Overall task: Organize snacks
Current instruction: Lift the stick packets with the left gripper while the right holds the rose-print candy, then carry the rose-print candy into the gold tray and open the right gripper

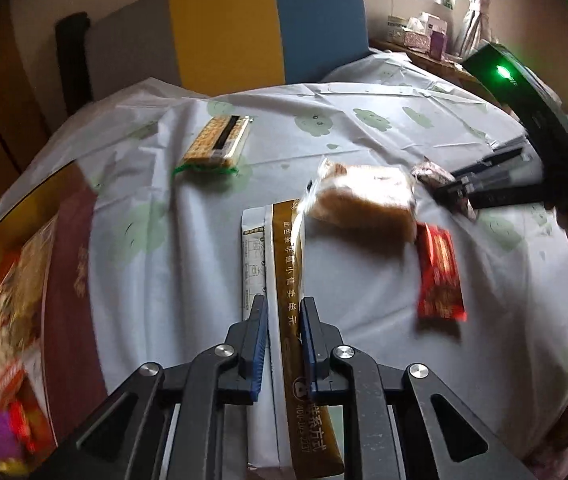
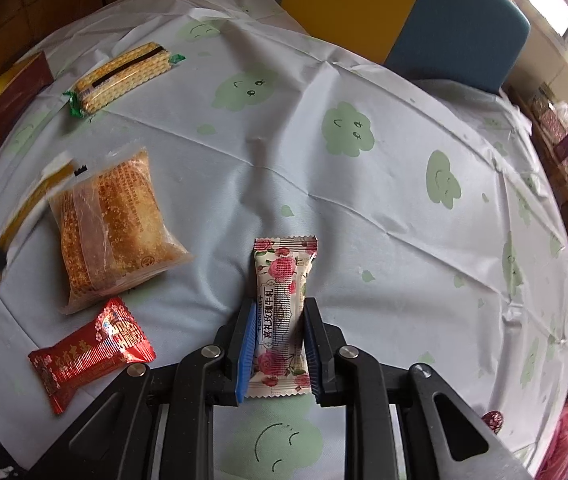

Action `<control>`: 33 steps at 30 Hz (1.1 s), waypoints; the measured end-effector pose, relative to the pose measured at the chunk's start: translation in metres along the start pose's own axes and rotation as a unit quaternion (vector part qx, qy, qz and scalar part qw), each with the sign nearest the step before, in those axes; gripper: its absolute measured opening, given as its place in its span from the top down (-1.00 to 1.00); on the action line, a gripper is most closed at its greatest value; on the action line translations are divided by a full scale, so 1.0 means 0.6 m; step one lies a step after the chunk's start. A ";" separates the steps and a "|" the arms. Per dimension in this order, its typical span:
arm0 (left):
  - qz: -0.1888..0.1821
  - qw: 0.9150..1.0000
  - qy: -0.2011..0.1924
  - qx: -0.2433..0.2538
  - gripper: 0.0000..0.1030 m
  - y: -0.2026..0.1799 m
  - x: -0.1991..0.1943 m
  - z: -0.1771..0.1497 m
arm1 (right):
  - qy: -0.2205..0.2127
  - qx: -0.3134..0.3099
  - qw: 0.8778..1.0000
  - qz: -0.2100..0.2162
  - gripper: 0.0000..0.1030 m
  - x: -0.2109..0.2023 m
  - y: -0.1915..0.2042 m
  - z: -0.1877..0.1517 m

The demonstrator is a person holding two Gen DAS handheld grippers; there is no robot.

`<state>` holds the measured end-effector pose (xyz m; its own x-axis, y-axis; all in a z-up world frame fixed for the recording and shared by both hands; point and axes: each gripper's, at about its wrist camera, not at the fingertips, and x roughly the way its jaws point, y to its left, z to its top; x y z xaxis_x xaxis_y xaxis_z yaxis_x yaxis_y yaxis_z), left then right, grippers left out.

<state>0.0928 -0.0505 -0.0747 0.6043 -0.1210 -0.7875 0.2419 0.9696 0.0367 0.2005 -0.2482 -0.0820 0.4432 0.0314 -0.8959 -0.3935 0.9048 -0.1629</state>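
My left gripper point(image 1: 284, 312) is shut on a long white and gold stick packet point(image 1: 284, 272), held over the table. My right gripper point(image 2: 278, 310) is shut on a rose-patterned candy bar point(image 2: 282, 312); it also shows in the left wrist view point(image 1: 456, 188) at the right. On the tablecloth lie a bagged bread slice point(image 2: 112, 224), also in the left wrist view point(image 1: 364, 200), a red packet point(image 2: 92, 356), also in the left wrist view point(image 1: 440, 276), and a pack of yellow wafers point(image 2: 124, 76), also in the left wrist view point(image 1: 216, 140).
A dark red and gold box point(image 1: 64, 280) with several snacks inside stands at the left table edge; its side shows in the right wrist view point(image 2: 0, 108). A grey, yellow and blue chair back point(image 1: 224, 28) stands behind the table. A shelf with boxes point(image 2: 564, 132) is at the right.
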 end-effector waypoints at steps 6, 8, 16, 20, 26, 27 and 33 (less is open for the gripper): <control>0.025 0.999 -0.028 -0.003 0.65 -0.004 -0.030 -0.049 | 0.001 0.053 0.998 0.043 0.55 0.003 -0.032 0.004; 0.020 0.999 -0.032 -0.006 0.64 0.001 -0.031 -0.054 | -0.002 0.057 0.997 0.045 0.55 0.003 -0.035 0.004; 0.000 0.999 -0.046 -0.030 0.65 0.014 -0.034 -0.061 | -0.015 0.055 0.998 0.026 0.56 -0.004 -0.031 -0.011; -0.019 0.997 -0.055 -0.046 0.66 0.024 -0.036 -0.067 | -0.017 0.049 0.998 0.021 0.58 -0.006 -0.019 -0.015; -0.028 0.996 -0.063 -0.052 0.66 0.028 -0.037 -0.071 | -0.025 0.033 0.999 0.007 0.58 -0.008 -0.004 -0.022; -0.030 0.996 -0.064 -0.054 0.66 0.030 -0.037 -0.071 | -0.026 0.032 0.999 0.004 0.57 -0.009 -0.002 -0.023; -0.044 0.994 -0.067 -0.067 0.66 0.039 -0.038 -0.074 | -0.005 0.042 0.999 -0.011 0.61 -0.014 0.009 -0.014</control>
<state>0.0509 -0.0159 -0.0835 0.6837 -0.2260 -0.6939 0.2004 0.9724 -0.1192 0.1880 -0.2471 -0.0788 0.4598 0.0151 -0.8879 -0.3154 0.9374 -0.1474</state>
